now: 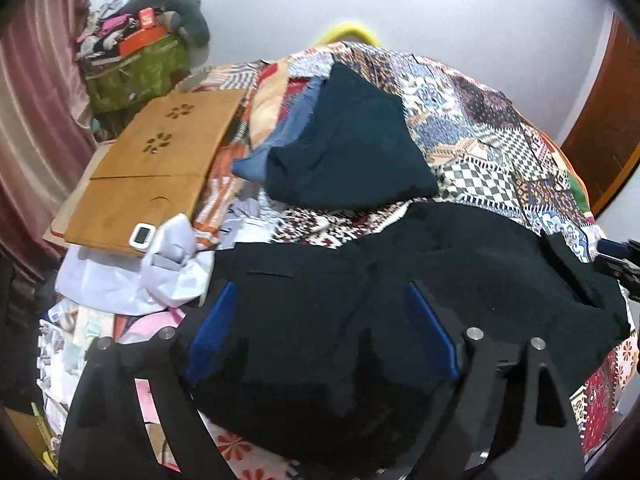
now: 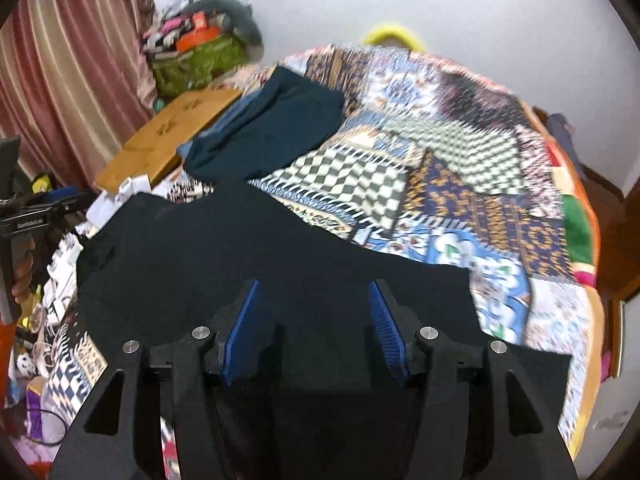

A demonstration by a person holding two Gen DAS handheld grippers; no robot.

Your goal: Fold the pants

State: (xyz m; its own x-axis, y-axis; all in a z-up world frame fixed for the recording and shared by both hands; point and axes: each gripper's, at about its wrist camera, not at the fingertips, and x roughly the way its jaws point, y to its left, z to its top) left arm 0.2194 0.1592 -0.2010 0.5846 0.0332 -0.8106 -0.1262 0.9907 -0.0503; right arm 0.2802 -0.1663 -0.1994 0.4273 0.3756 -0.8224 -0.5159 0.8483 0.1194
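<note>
Lying beneath both spread-apart, empty pairs of blue-padded fingers, the black fabric pants are covering the patchwork bed — only the left view is showing the white gadget.

no readable text, small label on black device illegible

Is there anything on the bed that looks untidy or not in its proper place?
Yes. The black pants lie rumpled, their edges uneven. Beyond them a dark teal garment sits crooked on a blue one. A wooden board rests on the bed's left side, with crumpled white cloth beside it.
</note>
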